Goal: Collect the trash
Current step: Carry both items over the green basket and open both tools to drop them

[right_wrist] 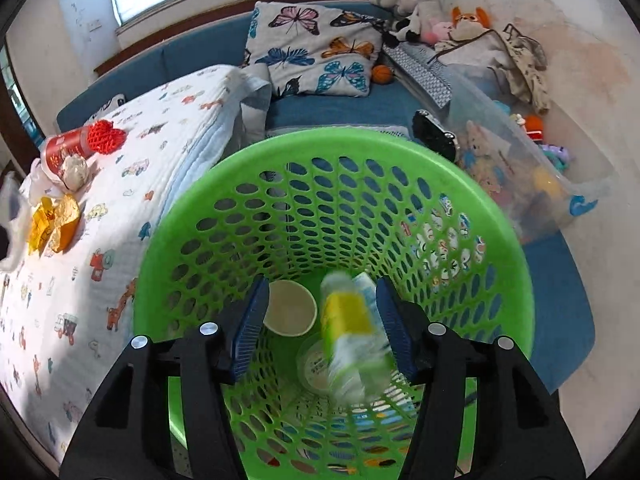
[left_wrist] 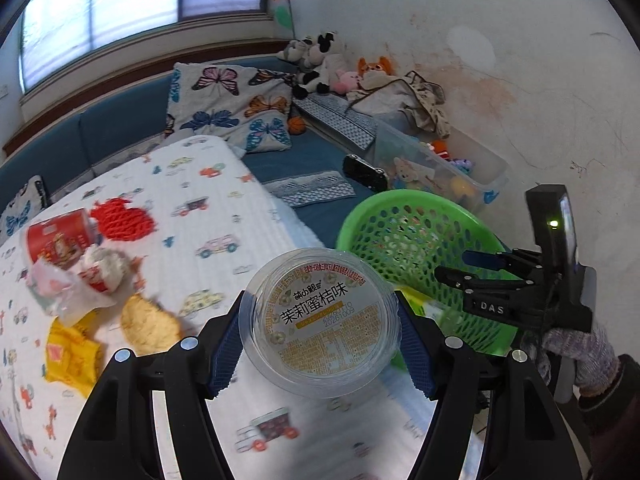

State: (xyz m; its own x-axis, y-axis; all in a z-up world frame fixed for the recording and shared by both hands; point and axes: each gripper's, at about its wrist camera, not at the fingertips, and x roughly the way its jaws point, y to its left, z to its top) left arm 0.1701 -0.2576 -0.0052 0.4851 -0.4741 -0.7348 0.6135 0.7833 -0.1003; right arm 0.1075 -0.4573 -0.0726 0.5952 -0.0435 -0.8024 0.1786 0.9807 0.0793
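In our left gripper (left_wrist: 320, 334) the pads clamp a clear jelly cup (left_wrist: 320, 320) above the quilt's (left_wrist: 208, 216) near edge. Our right gripper (right_wrist: 322, 326) stands parted over the green basket (right_wrist: 400, 148); a blurred plastic bottle (right_wrist: 352, 332) lies free between its pads, beside a paper cup (right_wrist: 290, 308). At the quilt's far left edge: yellow wrappers (left_wrist: 72, 352), a red cup (left_wrist: 56, 236)

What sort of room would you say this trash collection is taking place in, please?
Most likely a child's bedroom or playroom at home: a quilt printed with cartoon cars, plush toys piled in the corner, and a clear bin of toys beside the green basket.
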